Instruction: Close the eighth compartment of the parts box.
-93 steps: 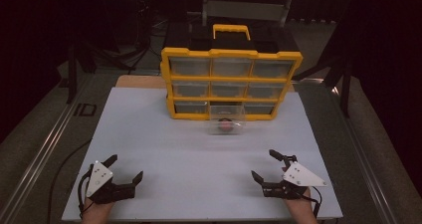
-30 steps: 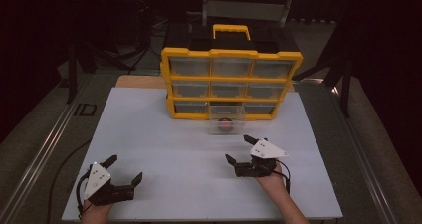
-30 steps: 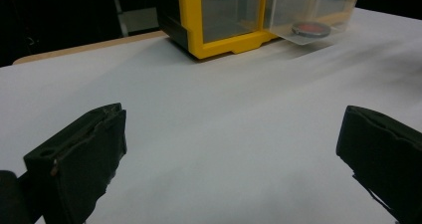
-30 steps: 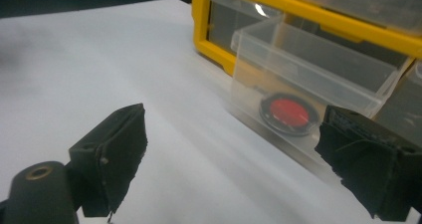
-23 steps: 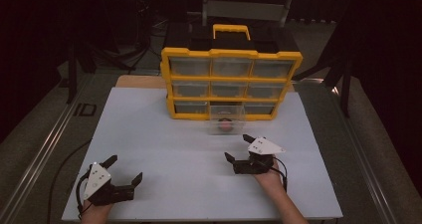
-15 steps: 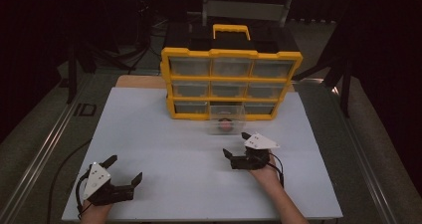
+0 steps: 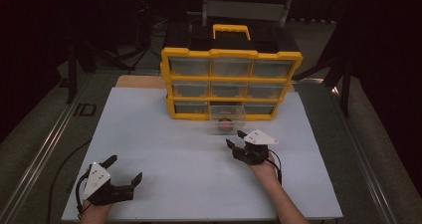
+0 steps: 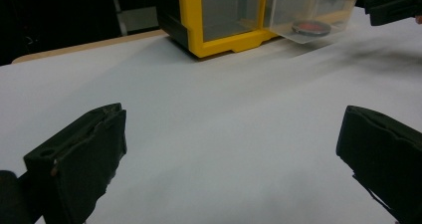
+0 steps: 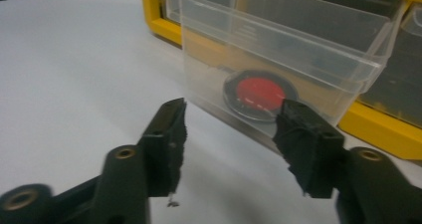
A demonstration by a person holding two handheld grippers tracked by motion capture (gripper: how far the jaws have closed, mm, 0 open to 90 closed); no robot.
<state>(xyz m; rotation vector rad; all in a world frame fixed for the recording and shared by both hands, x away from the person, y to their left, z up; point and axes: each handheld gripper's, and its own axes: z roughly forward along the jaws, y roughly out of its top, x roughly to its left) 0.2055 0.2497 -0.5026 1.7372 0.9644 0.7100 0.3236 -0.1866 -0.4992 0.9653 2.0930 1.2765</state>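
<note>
At a white bench (image 7: 164,134), the right tool (image 7: 237,140) sits just short of a clear drawer (image 7: 226,123) pulled out from the bottom row of a yellow organiser (image 7: 231,79). Its jaws, half apart, have just been closing; nothing lies between them, and they appear not to touch the drawer front, though the dim light makes this hard to judge. A red-centred round disc (image 9: 259,93) lies inside the drawer. The left tool (image 7: 124,171) rests near the bench's front edge, jaws spread wide and empty.
</note>
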